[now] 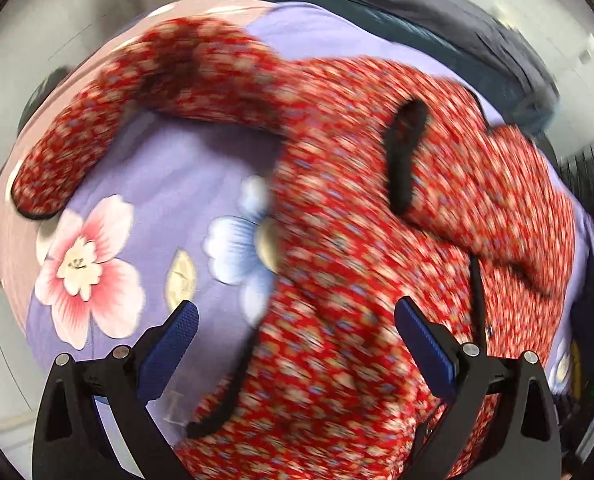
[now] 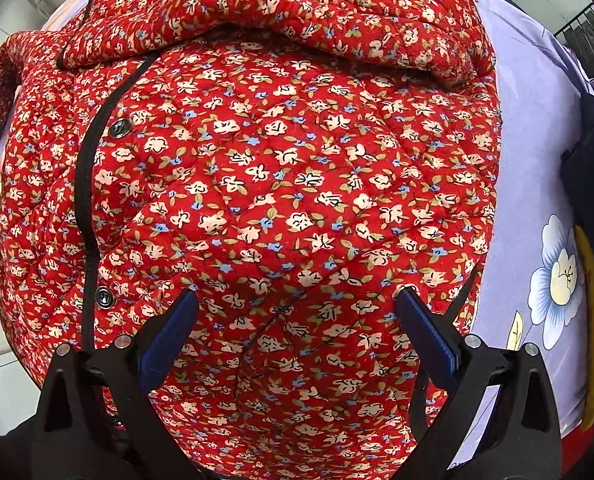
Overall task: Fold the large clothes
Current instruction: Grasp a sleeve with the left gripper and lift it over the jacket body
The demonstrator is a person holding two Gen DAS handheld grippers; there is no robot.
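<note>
The red quilted jacket (image 2: 289,200) lies spread on the lilac floral sheet (image 1: 145,168), one sleeve (image 1: 109,120) flung out. Both the left gripper (image 1: 297,328) and right gripper (image 2: 297,320) hover wide open, holding nothing. The padding is thick — a shallow pinch may catch only the top layer, leaving a lopsided fold.

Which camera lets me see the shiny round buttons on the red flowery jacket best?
The right wrist view. It is sharp and looks down on the red flowery jacket, where two round buttons sit beside the black trim. The left wrist view is blurred; it shows the jacket and trim, but no buttons can be made out.
</note>
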